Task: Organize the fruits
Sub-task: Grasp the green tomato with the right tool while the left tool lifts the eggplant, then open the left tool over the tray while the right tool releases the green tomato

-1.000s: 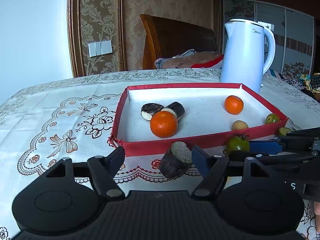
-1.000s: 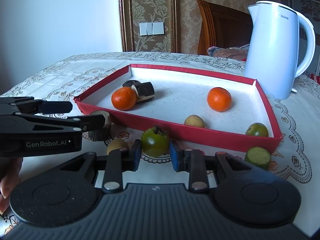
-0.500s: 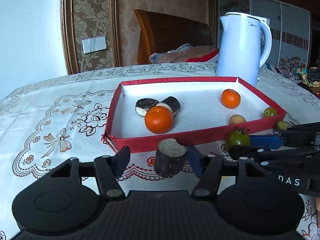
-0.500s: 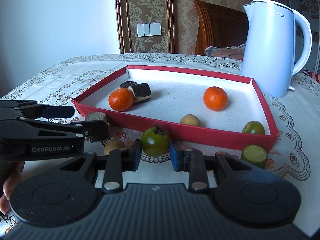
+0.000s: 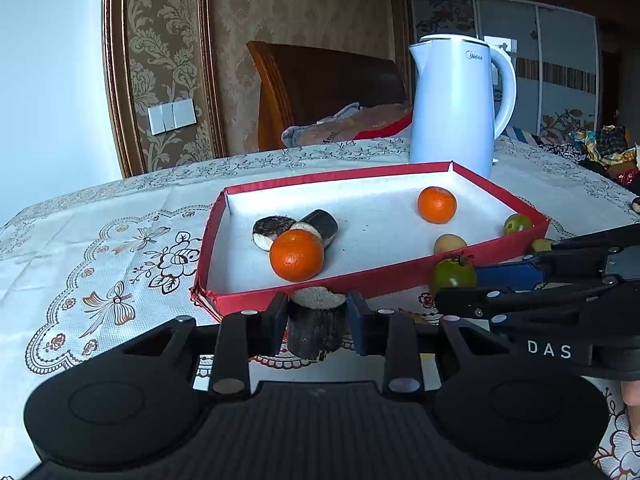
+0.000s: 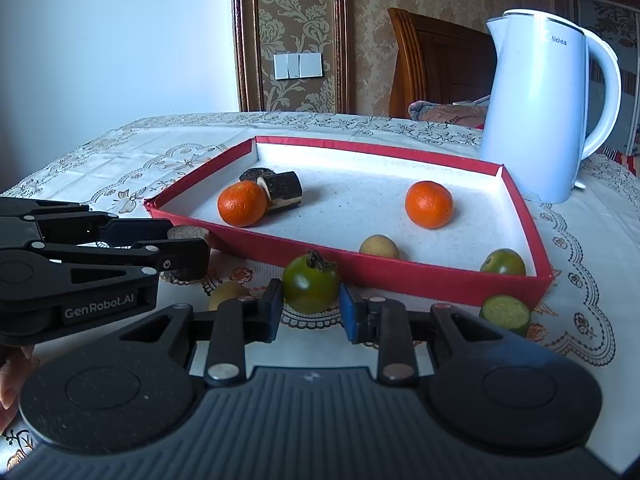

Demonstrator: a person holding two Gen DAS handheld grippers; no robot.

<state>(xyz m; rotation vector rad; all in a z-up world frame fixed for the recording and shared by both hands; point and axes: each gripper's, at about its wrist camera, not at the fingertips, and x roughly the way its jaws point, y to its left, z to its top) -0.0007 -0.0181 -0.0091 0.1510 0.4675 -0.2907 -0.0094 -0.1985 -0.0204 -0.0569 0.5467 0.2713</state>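
Note:
A dark cut chunk with a pale top [image 5: 316, 328] stands on the tablecloth just in front of the red tray [image 5: 400, 276]. My left gripper [image 5: 318, 320] is closing on it, both pads against its sides. My right gripper [image 6: 310, 308] is shut on a green tomato [image 6: 311, 284] that rests on the cloth before the tray's front wall [image 6: 400, 268]. Inside the tray lie two oranges [image 5: 296, 255] [image 5: 437, 205], two dark chunks [image 5: 320, 224], a small yellow fruit [image 5: 450, 243] and a small green fruit [image 5: 517, 224].
A white kettle [image 5: 452, 108] stands behind the tray's right corner. On the cloth outside the tray lie a green cut piece [image 6: 506, 314] at the right and a small yellow fruit [image 6: 228, 294] between the two grippers. A wooden chair is beyond the table.
My left gripper's jaws have closed from wide apart onto the dark chunk, which turned upright between them. The right gripper kept still on the green tomato.

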